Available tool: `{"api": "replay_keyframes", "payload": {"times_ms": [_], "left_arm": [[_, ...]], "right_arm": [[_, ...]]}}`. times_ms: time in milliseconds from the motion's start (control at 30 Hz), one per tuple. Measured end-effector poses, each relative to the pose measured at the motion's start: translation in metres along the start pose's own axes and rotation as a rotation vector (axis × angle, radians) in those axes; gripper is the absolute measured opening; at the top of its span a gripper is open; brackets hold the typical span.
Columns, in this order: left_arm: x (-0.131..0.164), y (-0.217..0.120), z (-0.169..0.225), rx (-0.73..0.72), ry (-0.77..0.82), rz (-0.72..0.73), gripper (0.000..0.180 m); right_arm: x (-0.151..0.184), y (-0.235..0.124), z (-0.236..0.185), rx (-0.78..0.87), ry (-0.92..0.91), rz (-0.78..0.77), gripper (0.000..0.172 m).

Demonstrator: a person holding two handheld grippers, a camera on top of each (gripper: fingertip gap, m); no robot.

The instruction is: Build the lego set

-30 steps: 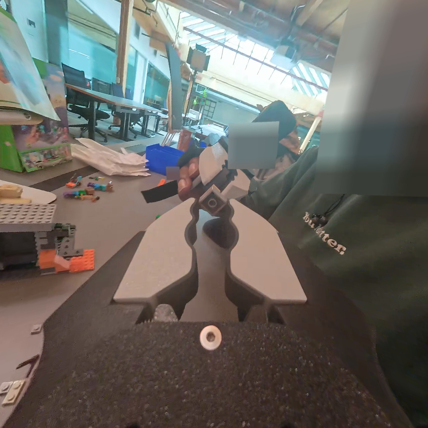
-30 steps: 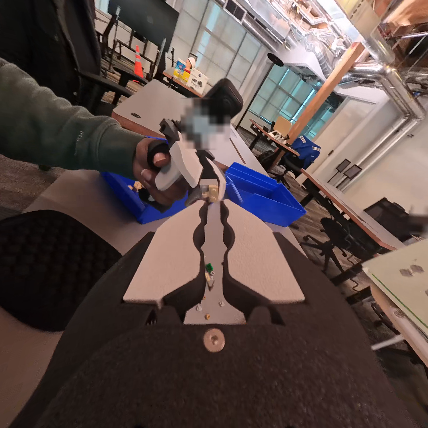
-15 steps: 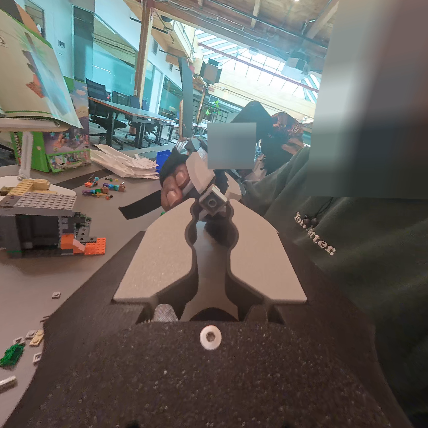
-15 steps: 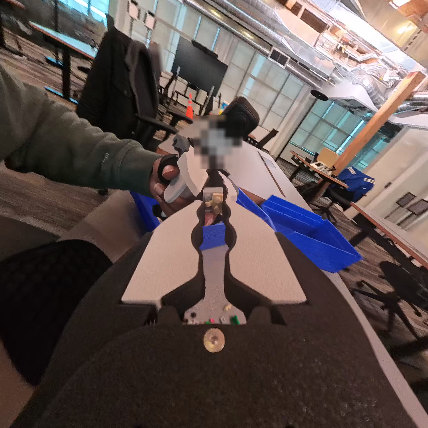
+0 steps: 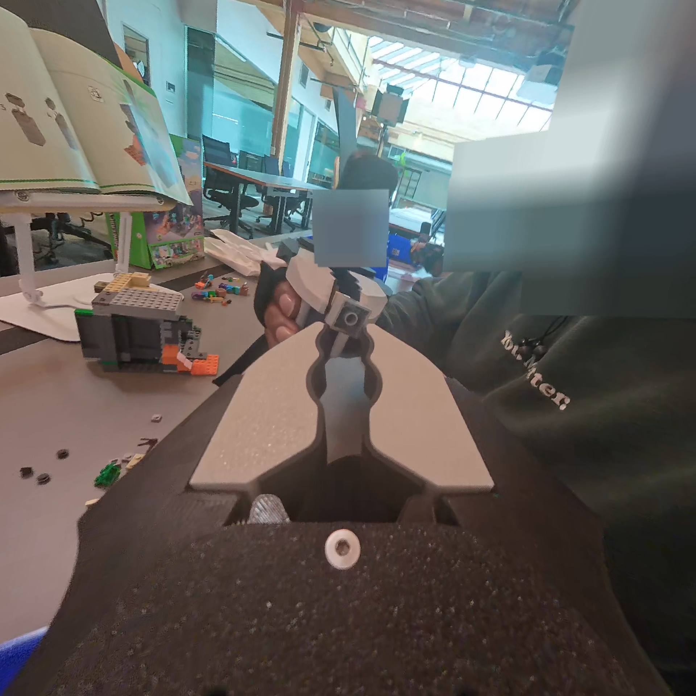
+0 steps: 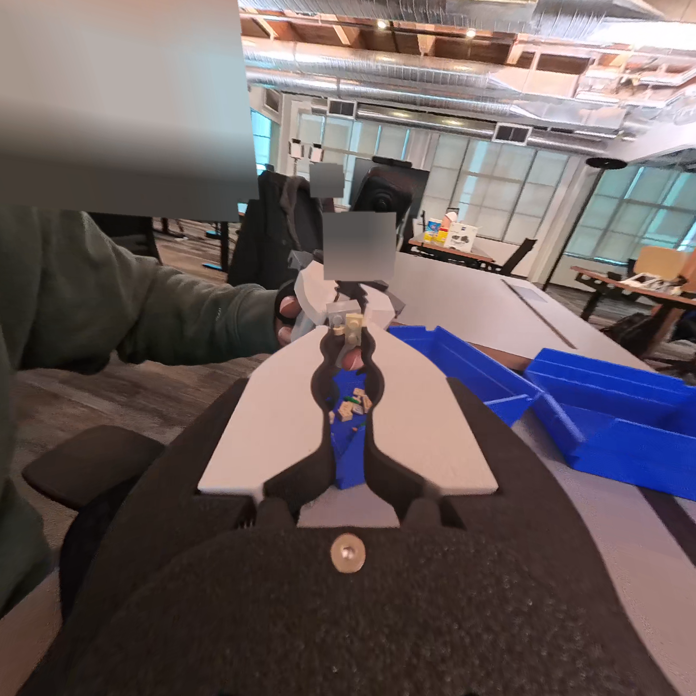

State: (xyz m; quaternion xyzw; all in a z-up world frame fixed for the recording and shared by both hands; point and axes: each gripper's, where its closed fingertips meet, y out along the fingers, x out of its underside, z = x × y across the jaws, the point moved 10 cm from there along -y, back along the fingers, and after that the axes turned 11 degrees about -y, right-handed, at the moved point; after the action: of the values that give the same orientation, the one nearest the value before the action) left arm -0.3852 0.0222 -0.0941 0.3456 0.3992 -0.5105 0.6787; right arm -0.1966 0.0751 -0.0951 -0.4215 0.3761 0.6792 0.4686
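My two grippers face each other, tip to tip, above the table. In the left wrist view my left gripper (image 5: 344, 329) is shut on a dark grey square brick (image 5: 351, 318) with one stud facing the camera. A light grey piece (image 5: 333, 314) lies against the brick's left side. The right gripper (image 5: 316, 286), held by a hand, is right behind it. In the right wrist view my right gripper (image 6: 348, 333) is shut on a small tan-and-grey piece (image 6: 354, 325). That piece touches the grey block (image 6: 341, 309) at the left gripper's tips.
A grey brick model with orange plates (image 5: 143, 331) stands on the grey table (image 5: 56, 395), with loose small bricks (image 5: 218, 290) around it. An open booklet on a white stand (image 5: 75, 132) and a green box (image 5: 169, 233) are behind. Blue bins (image 6: 565, 414) lie below the right gripper. A person's green sleeve (image 6: 132, 301) is to the left. Both grippers' tips are close together, under 4 cm apart.
My left jaws have closed a little on the grey brick. Both grippers stayed tip to tip while their views swung, so the brick model and the blue bins now show more fully.
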Motion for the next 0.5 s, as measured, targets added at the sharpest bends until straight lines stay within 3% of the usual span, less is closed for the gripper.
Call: {"api": "replay_keyframes", "payload": {"times_ms": [267, 400, 500], "left_arm": [[0.002, -0.011, 0.014, -0.155, 0.16, -0.052, 0.017], [0.005, -0.011, 0.022, -0.281, 0.303, -0.102, 0.027], [0.008, -0.011, 0.026, -0.298, 0.349, -0.116, 0.025]], "right_arm": [[0.008, 0.011, 0.002, -0.062, 0.082, 0.031, 0.014], [0.011, 0.018, -0.001, -0.079, 0.071, 0.001, 0.013], [0.013, 0.024, -0.004, -0.083, 0.056, -0.034, 0.013]]}}
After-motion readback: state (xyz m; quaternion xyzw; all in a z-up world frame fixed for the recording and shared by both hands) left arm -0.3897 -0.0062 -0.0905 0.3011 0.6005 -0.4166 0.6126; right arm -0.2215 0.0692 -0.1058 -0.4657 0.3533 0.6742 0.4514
